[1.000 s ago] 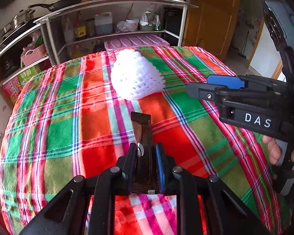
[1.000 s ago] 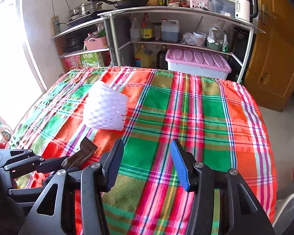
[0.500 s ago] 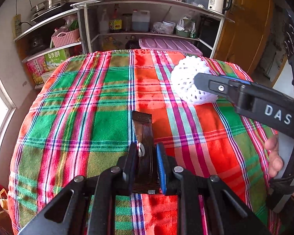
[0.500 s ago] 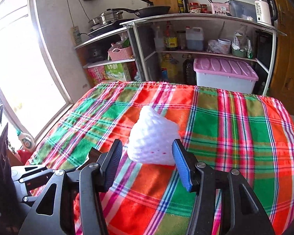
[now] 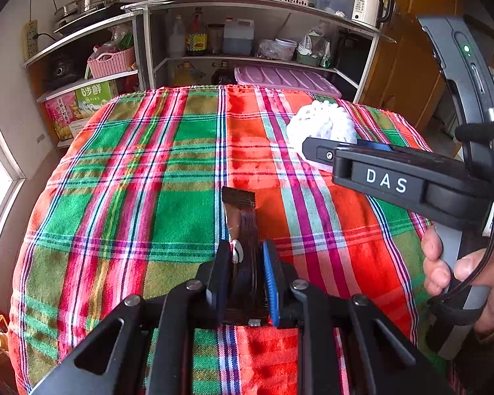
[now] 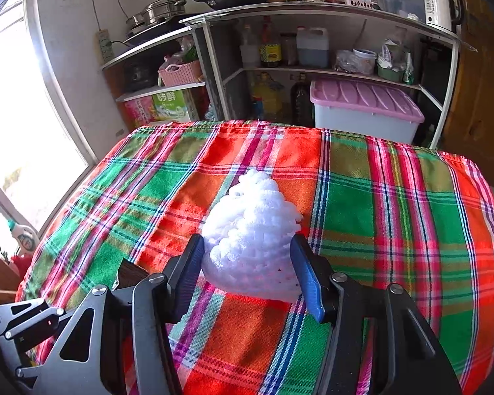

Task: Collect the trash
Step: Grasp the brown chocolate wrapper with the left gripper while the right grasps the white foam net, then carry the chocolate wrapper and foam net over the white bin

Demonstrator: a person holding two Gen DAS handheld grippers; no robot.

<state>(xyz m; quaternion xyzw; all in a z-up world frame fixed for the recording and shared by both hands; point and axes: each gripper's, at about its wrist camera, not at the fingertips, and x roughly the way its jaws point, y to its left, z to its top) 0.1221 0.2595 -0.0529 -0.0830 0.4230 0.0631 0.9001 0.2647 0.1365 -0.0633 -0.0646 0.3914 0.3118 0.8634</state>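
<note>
My left gripper point(image 5: 246, 260) is shut on a dark brown wrapper point(image 5: 243, 220) and holds it above the plaid tablecloth point(image 5: 148, 197). A white foam fruit net point(image 6: 252, 233) lies on the cloth; it also shows in the left wrist view point(image 5: 322, 125). My right gripper point(image 6: 247, 270) is open, with its jaws on either side of the net's near end. The right gripper also shows in the left wrist view point(image 5: 332, 151), in front of the net. The wrapper's tip shows at the lower left of the right wrist view point(image 6: 128, 271).
Metal shelves point(image 6: 313, 13) with bottles, a pan and a kettle stand behind the table. A pink-lidded storage box point(image 6: 362, 105) sits under them. A bright window point(image 6: 23, 115) is on the left, a wooden door point(image 5: 405, 65) on the right.
My right gripper has moved forward to the foam net, so the net now sits between its open jaws. My left gripper keeps hold of the wrapper and has swung a little.
</note>
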